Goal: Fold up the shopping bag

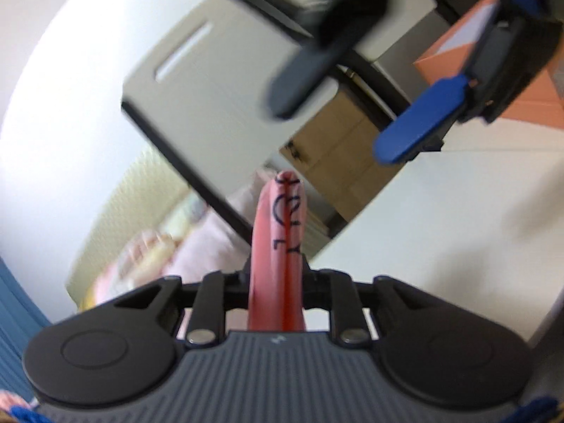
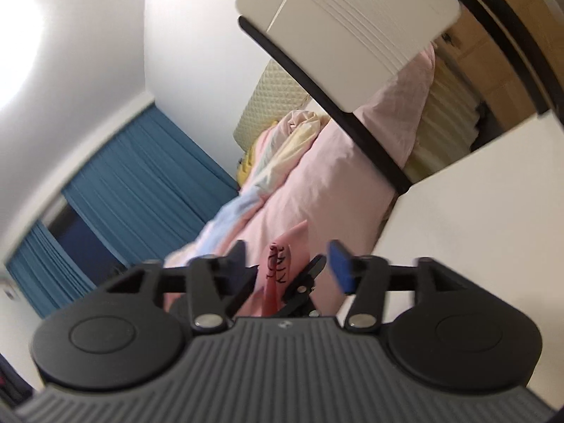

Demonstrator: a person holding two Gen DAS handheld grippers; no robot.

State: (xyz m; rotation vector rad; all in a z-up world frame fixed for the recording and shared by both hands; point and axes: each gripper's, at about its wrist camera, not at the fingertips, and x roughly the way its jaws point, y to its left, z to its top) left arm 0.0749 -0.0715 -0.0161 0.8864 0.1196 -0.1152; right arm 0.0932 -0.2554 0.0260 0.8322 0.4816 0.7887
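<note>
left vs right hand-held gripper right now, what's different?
The left hand-held gripper is shut, with the pink bag pinched between its fingers; the right hand-held gripper is open and holds nothing. The left one's fingers are hidden by bag fabric, while the right one's blue fingers show plainly, spread apart. Both share the same black body.

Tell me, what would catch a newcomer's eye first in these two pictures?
Probably the pink shopping bag, bunched into a strip with black lettering and pinched upright in the left gripper. Next, the right gripper hanging above it with its blue fingers spread apart. Behind, a white chair back tilts over a bed heaped with pastel bedding, beside blue curtains.
</note>
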